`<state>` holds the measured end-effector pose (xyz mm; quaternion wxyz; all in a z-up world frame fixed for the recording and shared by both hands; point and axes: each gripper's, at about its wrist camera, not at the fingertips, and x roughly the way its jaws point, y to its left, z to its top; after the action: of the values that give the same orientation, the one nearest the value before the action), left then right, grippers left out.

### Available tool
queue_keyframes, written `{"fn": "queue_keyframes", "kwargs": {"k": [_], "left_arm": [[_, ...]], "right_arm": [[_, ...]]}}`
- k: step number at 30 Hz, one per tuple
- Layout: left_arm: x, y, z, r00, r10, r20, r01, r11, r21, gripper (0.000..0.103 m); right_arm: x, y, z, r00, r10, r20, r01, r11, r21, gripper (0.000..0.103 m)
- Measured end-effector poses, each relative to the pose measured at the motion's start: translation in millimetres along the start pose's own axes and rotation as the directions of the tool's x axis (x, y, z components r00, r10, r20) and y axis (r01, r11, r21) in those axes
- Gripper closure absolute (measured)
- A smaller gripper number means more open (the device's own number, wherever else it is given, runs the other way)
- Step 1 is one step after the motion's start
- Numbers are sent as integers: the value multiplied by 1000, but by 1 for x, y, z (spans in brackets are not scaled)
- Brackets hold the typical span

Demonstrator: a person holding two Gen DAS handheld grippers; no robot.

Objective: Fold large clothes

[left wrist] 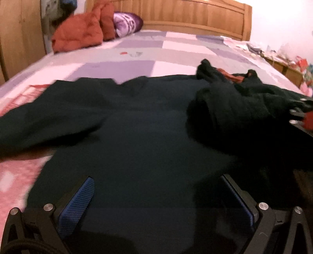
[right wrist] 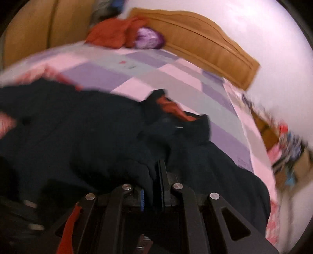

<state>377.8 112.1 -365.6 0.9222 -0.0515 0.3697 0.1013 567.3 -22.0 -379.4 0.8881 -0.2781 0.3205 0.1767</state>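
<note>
**Sleeve in the right grip, body still spread**

Across the foot end of the patchwork bedspread lies the large dark, near-black knit sweater, its body spread flat, neckline toward the wooden headboard. One sleeve trails off to the sweater's left; the other is bunched up on its right side, showing a patch of red lining.

The right gripper has its fingers pressed together on a fold of that bunched fabric, which is pinched between the blue pads. The left gripper sits low over the sweater's hem with its fingers wide apart, holding nothing.

Both views are blurred, so the cloth's exact edges are hard to read. My judgement is that the sleeve is being brought in over the body. The risk: a one-sided pull could drag the unpinned body askew or wrinkle it, and thick knit may slip out of a shallow pinch.

Beyond the sweater, against the headboard, lie a crumpled rust-orange garment and a purple patterned pillow.
</note>
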Motion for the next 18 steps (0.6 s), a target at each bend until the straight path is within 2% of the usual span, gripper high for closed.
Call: {"fn": "queue_keyframes", "kwargs": {"k": [3, 6, 10, 13, 16, 18], "left_arm": [[2, 14, -21, 1000, 9, -30, -9, 1000, -18, 0], [21, 10, -23, 996, 9, -89, -12, 999, -31, 0], [20, 12, -25, 998, -1, -65, -2, 999, -42, 0], [21, 12, -26, 998, -2, -65, -1, 999, -43, 0], [21, 11, -26, 998, 5, -58, -7, 999, -38, 0], [19, 11, -27, 999, 8, -53, -10, 999, -37, 0]], "right_arm": [[10, 11, -7, 999, -22, -36, 22, 1000, 15, 91], [16, 22, -15, 997, -51, -62, 49, 998, -33, 91], [25, 31, -17, 995, -50, -90, 46, 998, -50, 91], [47, 36, -20, 981, -23, -194, 14, 999, -48, 82], [44, 42, -22, 981, -24, -195, 11, 998, -67, 76], [34, 47, -27, 982, -16, -187, -1, 996, -92, 67]]}}
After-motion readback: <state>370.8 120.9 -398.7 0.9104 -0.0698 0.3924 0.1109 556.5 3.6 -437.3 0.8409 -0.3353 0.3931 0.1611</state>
